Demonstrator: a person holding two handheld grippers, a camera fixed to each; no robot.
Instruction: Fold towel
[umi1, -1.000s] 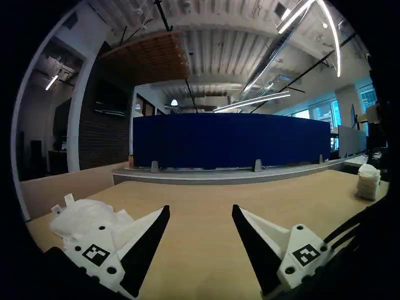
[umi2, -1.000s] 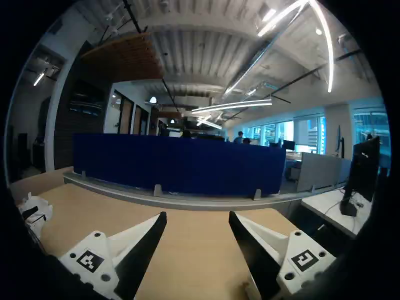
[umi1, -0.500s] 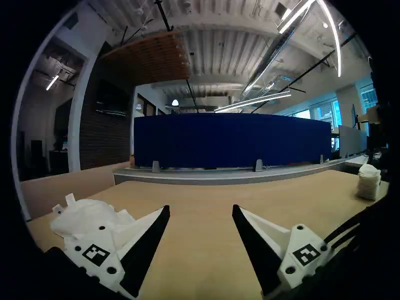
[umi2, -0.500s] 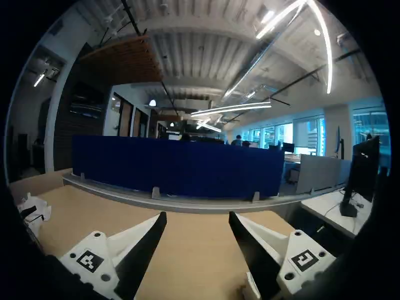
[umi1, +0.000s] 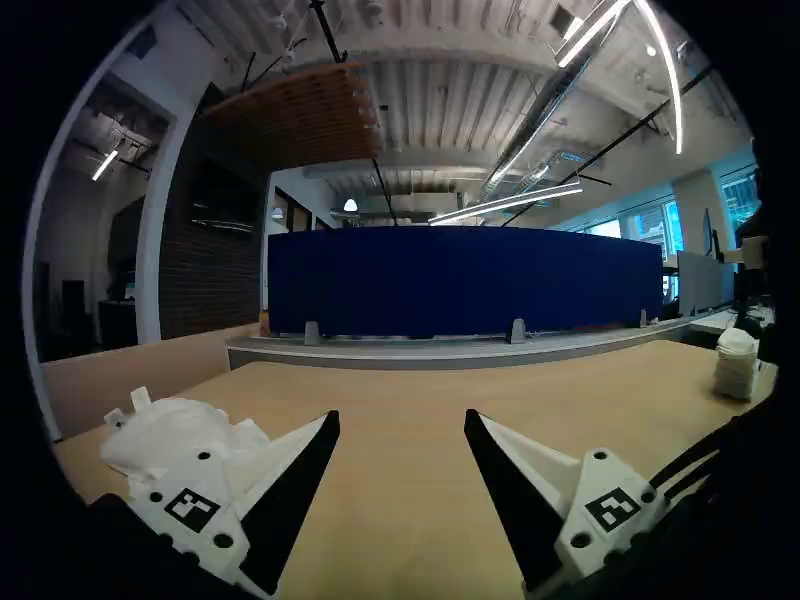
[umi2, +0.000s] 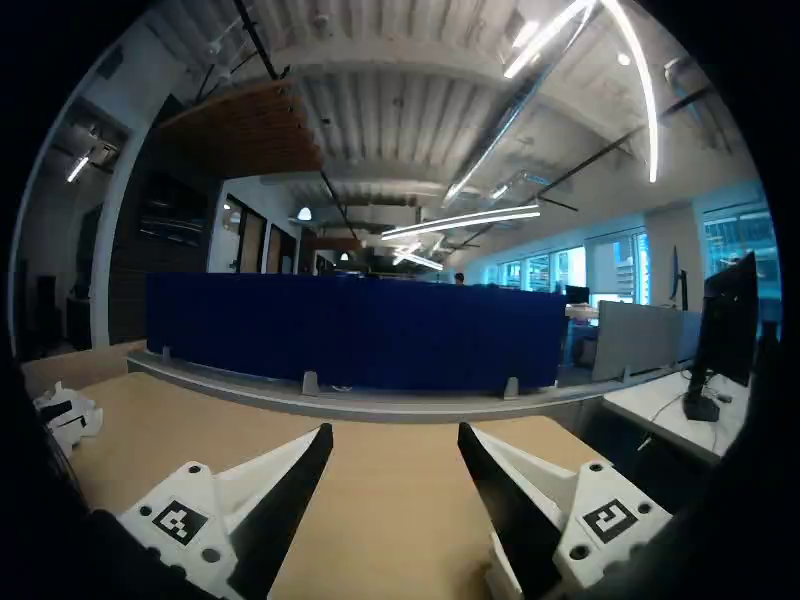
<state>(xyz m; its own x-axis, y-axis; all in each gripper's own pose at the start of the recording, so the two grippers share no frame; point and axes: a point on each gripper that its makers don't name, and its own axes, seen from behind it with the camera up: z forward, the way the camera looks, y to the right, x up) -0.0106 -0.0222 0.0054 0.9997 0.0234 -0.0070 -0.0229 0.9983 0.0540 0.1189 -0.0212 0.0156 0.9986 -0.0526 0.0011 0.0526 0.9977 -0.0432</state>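
Towel (umi1: 172, 432): white, crumpled, lying at the far left of the wooden table (umi1: 400, 520), just behind a gripper finger.
Left gripper (umi1: 400, 415): fingers spread wide, nothing between them.
White stacked bundle (umi1: 737, 362): table's far right.
Right gripper (umi2: 395, 428): fingers likewise spread and empty, over the table.
Dark monitor (umi2: 725, 335): neighbouring desk, right.
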